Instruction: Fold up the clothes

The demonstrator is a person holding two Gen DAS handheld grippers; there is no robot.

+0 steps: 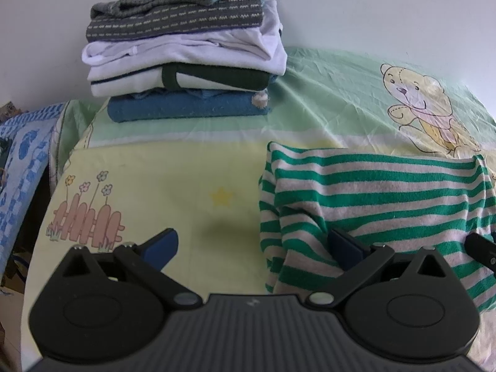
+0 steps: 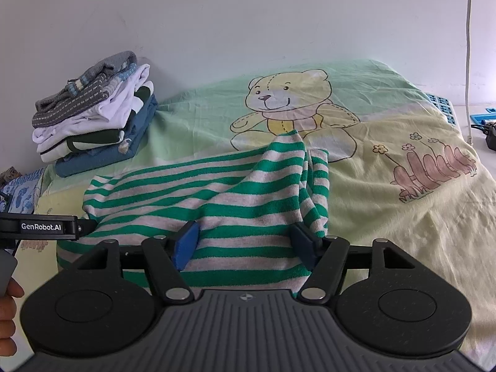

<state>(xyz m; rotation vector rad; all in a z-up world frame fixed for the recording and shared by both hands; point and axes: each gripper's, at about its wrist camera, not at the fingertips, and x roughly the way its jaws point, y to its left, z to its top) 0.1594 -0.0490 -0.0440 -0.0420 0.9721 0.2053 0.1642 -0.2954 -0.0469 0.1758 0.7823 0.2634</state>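
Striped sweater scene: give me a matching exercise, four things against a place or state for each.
Things:
1. green-striped sweater
2. blue knit garment
3. grey knit sweater
4. right gripper

Places or states:
A. bottom of the folded pile
B. open, above the striped fabric
C. top of the folded pile
D. lying rumpled on the bedsheet

Pairs: 1-D, 2-A, 3-C, 4-B

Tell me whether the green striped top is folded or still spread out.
Not neatly folded: the green striped top lies loose and rumpled on the bedsheet, one part bunched upward, unlike the folded stack.
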